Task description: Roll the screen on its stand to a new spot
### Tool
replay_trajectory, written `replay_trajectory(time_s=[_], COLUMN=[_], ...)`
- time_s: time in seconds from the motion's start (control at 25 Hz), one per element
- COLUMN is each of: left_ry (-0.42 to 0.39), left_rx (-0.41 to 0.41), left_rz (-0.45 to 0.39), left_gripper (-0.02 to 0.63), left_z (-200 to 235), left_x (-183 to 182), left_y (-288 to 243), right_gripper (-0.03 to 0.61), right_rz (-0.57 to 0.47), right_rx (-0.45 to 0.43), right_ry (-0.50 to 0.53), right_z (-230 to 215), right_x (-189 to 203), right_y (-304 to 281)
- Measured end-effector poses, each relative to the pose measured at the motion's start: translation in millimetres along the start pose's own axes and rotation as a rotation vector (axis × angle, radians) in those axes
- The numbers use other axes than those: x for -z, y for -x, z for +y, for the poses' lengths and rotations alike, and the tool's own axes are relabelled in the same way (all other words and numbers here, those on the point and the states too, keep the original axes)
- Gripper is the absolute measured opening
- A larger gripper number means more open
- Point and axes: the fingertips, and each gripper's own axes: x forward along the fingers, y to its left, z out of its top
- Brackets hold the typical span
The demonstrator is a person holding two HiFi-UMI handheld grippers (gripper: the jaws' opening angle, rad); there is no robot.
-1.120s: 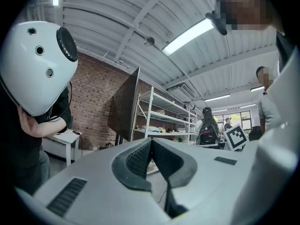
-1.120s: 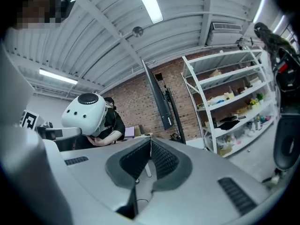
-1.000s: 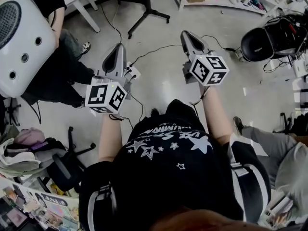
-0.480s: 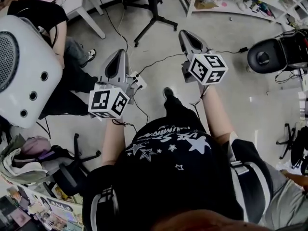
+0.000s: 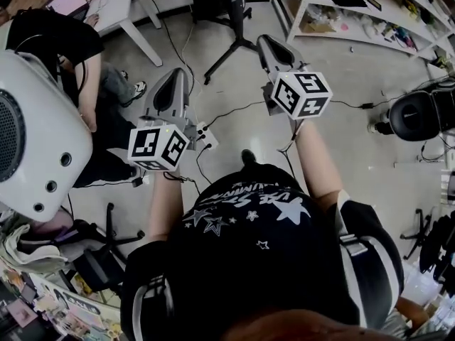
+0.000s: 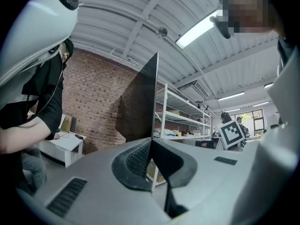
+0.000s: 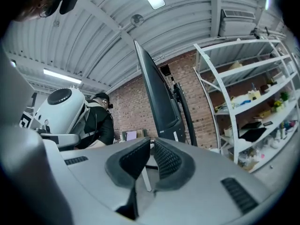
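Nothing of the job proper is done yet, by the look of it. The screen point(image 7: 161, 100) stands on its stand point(image 5: 236, 16) at the top middle of the head view, its feet spread on the floor. Neither gripper is on it.

The left gripper point(image 5: 176, 75) is held out just left of centre with its jaws closed together and nothing between them. The right gripper point(image 5: 265, 41), right of centre and higher in the frame, is likewise pinched shut and empty.

In both gripper views the dark panel rises edge-on just beyond the jaw tips, near but apart from them. A cable point(image 5: 234, 108) trails across the floor between the two grippers.

I'd say all of it is left: get a hold or a push on the stand, roll it along, and mind that cable and the shelves point(image 5: 355, 9) at upper right.
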Motion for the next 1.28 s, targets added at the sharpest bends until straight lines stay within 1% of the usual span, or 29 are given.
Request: replay_trajectory(time_s=[0.08, 0.28, 0.36, 0.48, 0.56, 0.72, 0.96, 1.08, 1.28], left_ry=[-0.011, -0.026, -0.028, -0.017, -0.01, -0.007, -0.007, -0.008, -0.012], left_rx=[-0.01, -0.035, -0.046, -0.062, -0.067, -0.062, -0.02, 0.001, 0.026], left_rz=[-0.006, -0.023, -0.032, -0.046, -0.051, -0.048, -0.029, -0.038, -0.047], left_gripper=[0.009, 0.009, 0.009, 0.009, 0.009, 0.009, 0.009, 0.009, 0.009], left_z=[6.2, 17.4, 21.5, 29.9, 35.2, 46.6, 63.4, 67.2, 70.0], left_x=[-2.0, -4.9, -4.9, -5.7, -6.9, -7.5, -12.5, -21.6, -31.7], left_y=[-17.3, -52.1, -64.4, -80.6, -89.1, -102.2, -120.9, -130.0, -137.4], right_gripper=[0.015, 0.087, 0.124, 0.194, 0.241, 0.302, 0.302, 0.302, 0.302], right_rz=[-0.028, -0.05, -0.055, -0.056, -0.062, -0.071, -0.078, -0.093, -0.119], right_rx=[-0.022, -0.075, -0.093, -0.117, -0.117, -0.072, 0.013, 0.073, 0.168], right_ry=[0.005, 0.022, 0.038, 0.066, 0.09, 0.154, 0.195, 0.218, 0.207], right_z=[-6.0, -16.4, -19.2, -18.3, -15.7, -10.3, -2.3, -4.7, -14.1], right_x=[-11.3, -29.9, -36.8, -45.2, -50.4, -59.9, -81.2, -98.2, -118.6], right_y=[-18.4, -57.4, -70.3, -87.7, -98.1, -121.2, -155.6, -170.0, -185.2])
